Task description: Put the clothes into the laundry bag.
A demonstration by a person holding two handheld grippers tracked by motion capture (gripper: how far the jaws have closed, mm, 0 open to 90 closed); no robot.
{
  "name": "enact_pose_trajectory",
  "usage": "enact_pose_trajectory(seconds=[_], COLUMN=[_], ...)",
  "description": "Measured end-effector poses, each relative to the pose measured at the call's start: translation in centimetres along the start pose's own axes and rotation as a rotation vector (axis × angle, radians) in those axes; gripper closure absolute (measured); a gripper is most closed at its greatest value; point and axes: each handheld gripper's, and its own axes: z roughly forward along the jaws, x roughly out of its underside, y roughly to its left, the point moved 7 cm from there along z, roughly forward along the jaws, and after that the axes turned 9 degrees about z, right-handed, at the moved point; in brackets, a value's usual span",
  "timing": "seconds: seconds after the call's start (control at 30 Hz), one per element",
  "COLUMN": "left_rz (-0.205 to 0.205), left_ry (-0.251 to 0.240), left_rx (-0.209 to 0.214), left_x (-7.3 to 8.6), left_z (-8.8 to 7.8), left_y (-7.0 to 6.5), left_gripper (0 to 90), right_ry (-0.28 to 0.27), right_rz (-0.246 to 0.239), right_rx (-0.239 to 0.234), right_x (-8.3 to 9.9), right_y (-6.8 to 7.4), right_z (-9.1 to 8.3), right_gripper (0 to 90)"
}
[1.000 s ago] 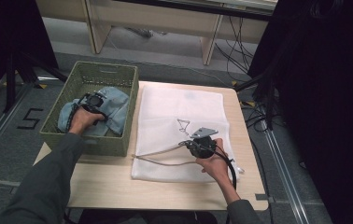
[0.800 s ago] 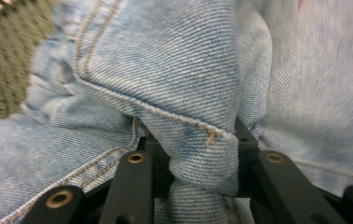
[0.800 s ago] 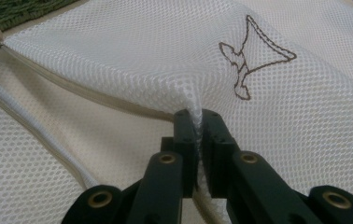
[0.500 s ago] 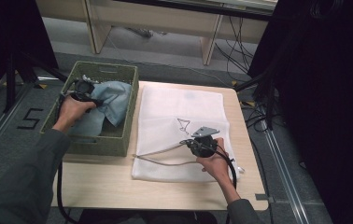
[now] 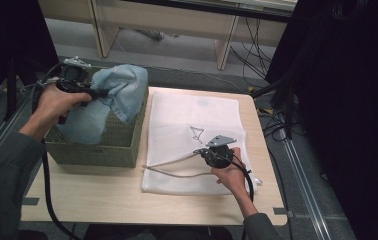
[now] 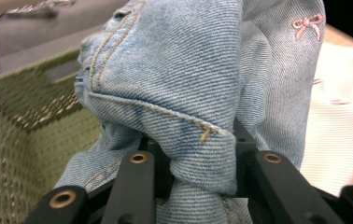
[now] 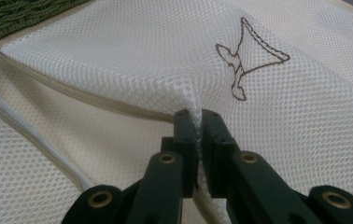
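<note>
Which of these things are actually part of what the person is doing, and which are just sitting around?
In use:
- jeans, clamped in the left gripper
- mesh laundry bag, pinched by the right gripper
- green basket, under the jeans

Just lying about:
- cables on the floor
- wooden furniture behind the table

High view looks down over the table (image 5: 127,200); both tongs cameras sit close, along their jaws.

1. One basket (image 5: 97,150) on the table (image 5: 102,200), at 9 o'clock.
2. One denim garment (image 5: 119,92), above the basket.
3. One mesh bag (image 5: 187,115), at 3 o'clock of the basket.
4. Two grippers: left (image 5: 102,93), right (image 5: 203,152).
</note>
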Motion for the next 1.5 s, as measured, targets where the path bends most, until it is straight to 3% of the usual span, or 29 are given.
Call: enact_pose_trajectory(seconds=[0.03, 0.13, 0.23, 0.27, 0.33, 0.37, 0.43, 0.47, 0.53, 0.6, 0.63, 0.67, 0.77, 0.83, 0.93, 0.97, 1.03, 1.07, 1.2, 1.27, 1.33, 1.37, 1.4, 1.43, 1.47, 1.5], left_rz=[0.000, 0.025, 0.043, 0.043, 0.053, 0.064, 0.064, 0.070, 0.082, 0.085, 0.111, 0.111, 0.126, 0.128, 0.122, 0.110, 0.085, 0.085, 0.009, -0.026, -0.056, -0.056, -0.095, -0.097, -0.097, -0.108], left_ry=[0.000, -0.030, -0.092, -0.092, -0.122, -0.140, -0.148, -0.161, -0.168, -0.168, -0.164, -0.164, -0.142, -0.100, -0.079, -0.062, -0.049, -0.049, -0.034, -0.001, 0.030, 0.030, 0.044, 0.066, 0.066, 0.080], left_rx=[0.000, 0.053, 0.153, 0.153, 0.211, 0.269, 0.289, 0.337, 0.383, 0.430, 0.480, 0.480, 0.551, 0.615, 0.646, 0.667, 0.688, 0.688, 0.695, 0.658, 0.647, 0.647, 0.651, 0.634, 0.634, 0.622], left_x=[0.0, -1.3, -2.4, -2.4, -2.7, -2.9, -2.9, -2.8, -2.6, -2.3, -1.7, -1.7, -0.3, 1.2, 2.0, 2.8, 3.5, 3.5, 5.3, 6.7, 7.4, 7.4, 7.7, 8.0, 8.0, 7.9], left_z=[0.0, -2.1, -4.5, -4.5, -5.6, -6.4, -6.7, -7.1, -7.2, -7.1, -6.7, -6.7, -5.6, -4.1, -2.7, -1.1, 0.3, 0.3, 4.2, 7.6, 9.5, 9.5, 10.7, 12.2, 12.2, 13.2], left_y=[0.0, -1.8, -5.1, -5.1, -7.1, -9.0, -9.7, -11.2, -13.0, -15.1, -17.2, -17.2, -20.1, -22.4, -23.5, -24.3, -24.9, -24.9, -25.4, -25.5, -25.5, -25.5, -25.6, -25.7, -25.7, -26.0], left_gripper=[69.2, 69.1, 69.1, 69.1, 69.1, 69.1, 69.1, 69.1, 69.1, 69.0, 69.0, 69.0, 68.9, 68.9, 68.8, 68.7, 68.7, 68.7, 68.4, 68.0, 67.6, 67.5, 67.5, 67.2, 67.0, 66.9], right_ry=[0.000, 0.008, -0.010, -0.010, -0.007, -0.021, -0.009, -0.023, -0.052, -0.040, -0.043, -0.043, -0.081, -0.099, -0.098, -0.102, -0.125, -0.125, -0.138, -0.127, -0.135, -0.135, -0.133, -0.141, -0.146, -0.140], right_rz=[0.000, 0.000, 0.007, 0.007, 0.013, -0.012, -0.004, -0.019, -0.026, -0.020, -0.003, -0.003, -0.022, -0.006, 0.006, 0.032, 0.037, 0.037, 0.040, 0.053, 0.033, 0.033, 0.028, 0.025, 0.029, 0.030], right_rx=[0.000, -0.003, 0.004, 0.004, 0.004, 0.012, 0.010, 0.014, 0.022, 0.018, 0.011, 0.011, 0.009, 0.002, -0.011, -0.019, -0.021, -0.021, -0.029, -0.039, -0.033, -0.033, -0.026, -0.021, -0.018, -0.027], right_x=[0.0, 0.0, -0.1, -0.1, -0.2, -0.3, -0.2, -0.4, -0.8, -0.8, -0.9, -0.9, -1.5, -1.8, -2.0, -2.1, -2.3, -2.3, -2.5, -2.4, -2.5, -2.5, -2.5, -2.6, -2.7, -2.7], right_y=[0.0, -0.1, -0.1, -0.1, -0.2, -0.4, -0.4, -0.6, -0.7, -0.7, -0.7, -0.7, -1.1, -1.1, -1.1, -1.1, -1.1, -1.1, -1.5, -1.2, -1.3, -1.3, -1.3, -1.2, -1.3, -1.3], right_z=[0.0, -0.1, -0.1, -0.1, -0.2, -0.2, -0.4, -0.3, -0.6, -0.9, -1.0, -1.0, -1.5, -1.8, -2.1, -2.3, -2.4, -2.4, -2.8, -3.0, -2.9, -2.9, -2.9, -3.0, -3.1, -3.3], right_gripper=[86.2, 86.1, 86.2, 86.2, 86.2, 86.4, 86.4, 86.5, 86.6, 86.6, 86.8, 86.8, 87.0, 87.1, 87.1, 87.1, 87.1, 87.1, 87.1, 87.1, 87.2, 87.2, 87.2, 87.3, 87.3, 87.3])
